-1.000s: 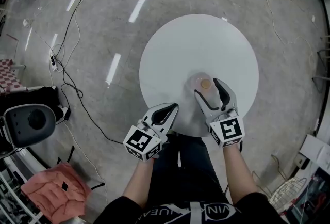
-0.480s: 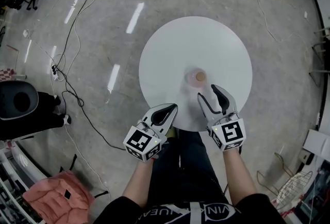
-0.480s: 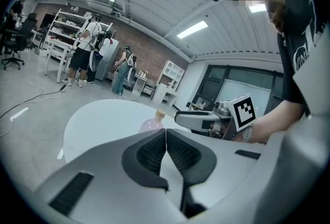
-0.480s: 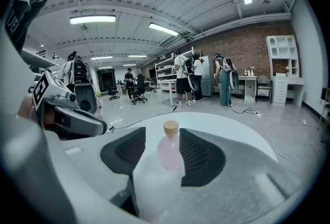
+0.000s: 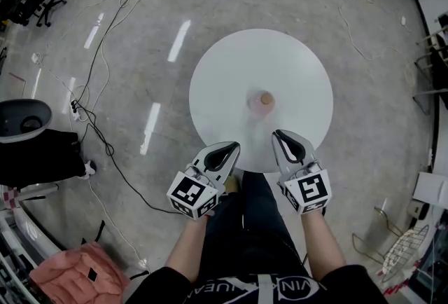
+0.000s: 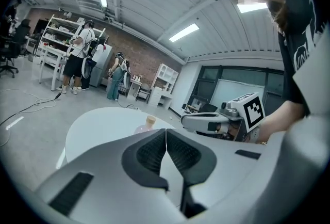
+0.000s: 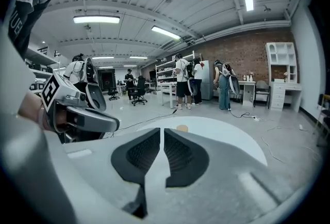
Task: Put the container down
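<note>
While the container (image 5: pixel 263 101), a small clear jar with a pale pink tint and a tan lid, stands upright near the middle of the round white table (image 5: pixel 231 78), neither pair of tongs touches it. The left gripper (image 5: pixel 233 146) hangs at the table's near edge, to the left of the person's body. Its dark ribbed pads are pressed flat together along one seam and nothing is caught in them. The right gripper (image 5: pixel 279 135) sits just over the near rim on the other side. Its jaws have just been closing and are now drawn in to a hairline slit with nothing between them. In the head view the jar lies beyond both tips, well apart from the left one and nearer to the right one, with bare tabletop all round it. It stands slightly left of the line along which the right jaws point. In the left gripper view the jar (image 6: pixel 147 124) shows just above the closed tips (image 6: pixel 166 130), a little to their left, with the right gripper off to the right. In the right gripper view only its tan lid (image 7: pixel 182 128) peeps over the tips (image 7: pixel 162 130), a little to their right. Loose cables (image 5: pixel 105 134) trail over the grey floor left of the table.
</note>
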The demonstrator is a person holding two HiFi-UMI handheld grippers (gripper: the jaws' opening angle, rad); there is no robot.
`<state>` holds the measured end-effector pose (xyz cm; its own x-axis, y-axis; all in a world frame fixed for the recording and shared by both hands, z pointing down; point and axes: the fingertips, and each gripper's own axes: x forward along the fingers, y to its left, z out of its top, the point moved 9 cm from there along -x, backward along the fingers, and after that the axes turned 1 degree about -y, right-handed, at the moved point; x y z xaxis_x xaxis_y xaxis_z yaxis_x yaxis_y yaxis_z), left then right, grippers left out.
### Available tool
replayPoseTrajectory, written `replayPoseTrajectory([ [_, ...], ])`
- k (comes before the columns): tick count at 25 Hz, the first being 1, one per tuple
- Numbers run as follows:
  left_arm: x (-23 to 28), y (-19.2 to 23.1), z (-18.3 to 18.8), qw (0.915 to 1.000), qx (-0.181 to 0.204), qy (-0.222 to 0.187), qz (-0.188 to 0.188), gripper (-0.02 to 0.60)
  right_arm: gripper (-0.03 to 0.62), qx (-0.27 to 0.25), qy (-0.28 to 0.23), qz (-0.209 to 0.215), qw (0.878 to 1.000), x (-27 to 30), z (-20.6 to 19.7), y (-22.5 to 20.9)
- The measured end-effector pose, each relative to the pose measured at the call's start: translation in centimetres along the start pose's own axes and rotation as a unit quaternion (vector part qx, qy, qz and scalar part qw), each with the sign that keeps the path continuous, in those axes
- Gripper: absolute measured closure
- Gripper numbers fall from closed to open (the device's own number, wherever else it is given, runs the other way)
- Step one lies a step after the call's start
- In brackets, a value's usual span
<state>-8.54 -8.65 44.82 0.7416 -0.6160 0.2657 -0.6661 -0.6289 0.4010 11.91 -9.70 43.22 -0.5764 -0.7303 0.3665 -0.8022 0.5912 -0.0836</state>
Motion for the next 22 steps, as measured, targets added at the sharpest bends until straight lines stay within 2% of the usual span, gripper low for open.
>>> replayPoseTrajectory([
  [9, -1.8, -2.3, 1.9, 0.999, 0.036, -0.026, 0.004, 0.568, 0.588, 0.017, -0.021, -0.009, 1.0, -3.4, 1.2, 2.1],
  [22, -4.1, -5.2, 3.6, 0.9965, 0.066, -0.047, -0.02, 0.568, 0.588, 0.03, -0.059, -0.02, 0.998, -7.0, 3.1, 5.0],
])
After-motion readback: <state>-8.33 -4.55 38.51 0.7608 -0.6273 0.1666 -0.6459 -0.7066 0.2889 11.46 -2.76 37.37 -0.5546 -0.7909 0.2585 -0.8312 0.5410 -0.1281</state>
